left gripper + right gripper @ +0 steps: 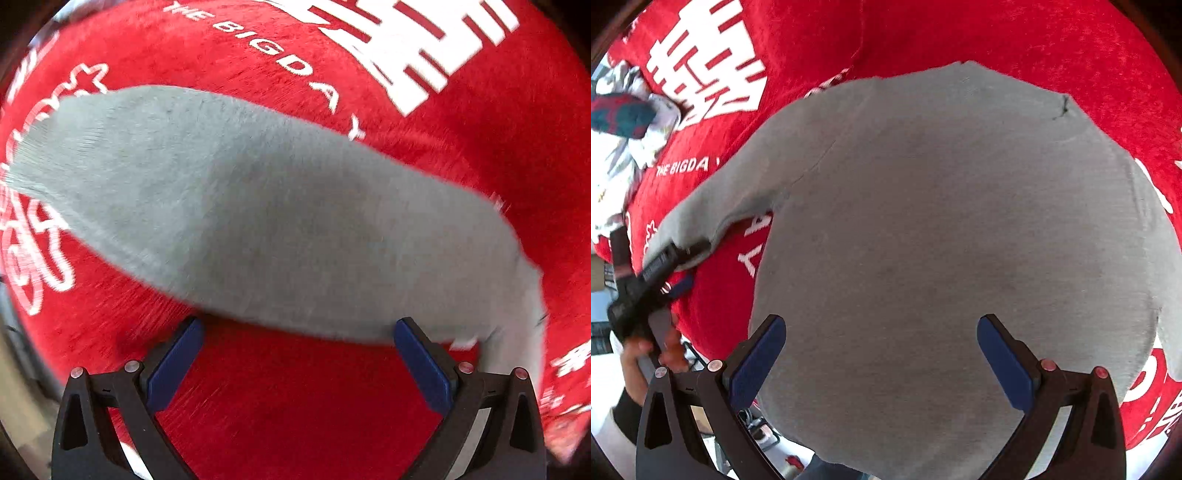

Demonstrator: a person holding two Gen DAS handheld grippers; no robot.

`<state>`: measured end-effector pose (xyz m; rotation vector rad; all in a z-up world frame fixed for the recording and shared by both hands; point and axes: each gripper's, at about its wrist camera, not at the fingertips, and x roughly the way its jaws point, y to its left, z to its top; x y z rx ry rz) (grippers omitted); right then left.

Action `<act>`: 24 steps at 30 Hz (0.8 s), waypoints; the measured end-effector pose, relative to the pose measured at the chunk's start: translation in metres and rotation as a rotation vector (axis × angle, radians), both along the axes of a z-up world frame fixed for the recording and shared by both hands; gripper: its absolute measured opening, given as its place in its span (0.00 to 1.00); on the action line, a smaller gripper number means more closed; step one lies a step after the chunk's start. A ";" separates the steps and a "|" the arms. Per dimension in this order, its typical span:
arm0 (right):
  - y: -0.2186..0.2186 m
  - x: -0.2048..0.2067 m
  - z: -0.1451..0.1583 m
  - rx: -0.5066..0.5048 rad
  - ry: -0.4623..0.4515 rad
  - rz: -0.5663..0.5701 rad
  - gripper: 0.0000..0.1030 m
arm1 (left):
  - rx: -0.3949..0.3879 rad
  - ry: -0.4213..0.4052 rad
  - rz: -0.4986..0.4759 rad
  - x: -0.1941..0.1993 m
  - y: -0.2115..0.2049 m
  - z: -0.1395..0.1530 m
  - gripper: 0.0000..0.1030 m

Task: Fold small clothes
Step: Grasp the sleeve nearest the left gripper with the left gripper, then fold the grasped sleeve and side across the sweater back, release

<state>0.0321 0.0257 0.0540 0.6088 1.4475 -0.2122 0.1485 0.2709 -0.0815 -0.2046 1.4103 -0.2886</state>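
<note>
Garment [923,240]: grey matt knit, soft, faintly fuzzy. Cloth [461,155] under it: red plush, short nap, white print. Gripper [882,354]: black matt plastic, blue matt pads [759,362], shiny metal rivets [1049,365].

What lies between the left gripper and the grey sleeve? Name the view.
Only bare red cloth, seen in the left wrist view; the left gripper is open, and the grey sleeve reaches its fingertips.
</note>
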 end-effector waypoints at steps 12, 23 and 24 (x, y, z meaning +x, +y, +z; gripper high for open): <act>0.008 -0.001 0.003 -0.022 -0.008 0.012 1.00 | -0.006 -0.191 0.200 0.037 0.047 0.015 0.69; 0.000 -0.027 0.014 0.006 -0.060 -0.065 1.00 | -0.154 -0.306 0.054 0.022 0.040 0.065 0.07; -0.004 -0.031 0.017 0.007 -0.071 -0.079 1.00 | -0.171 -0.322 0.026 0.021 0.030 0.075 0.07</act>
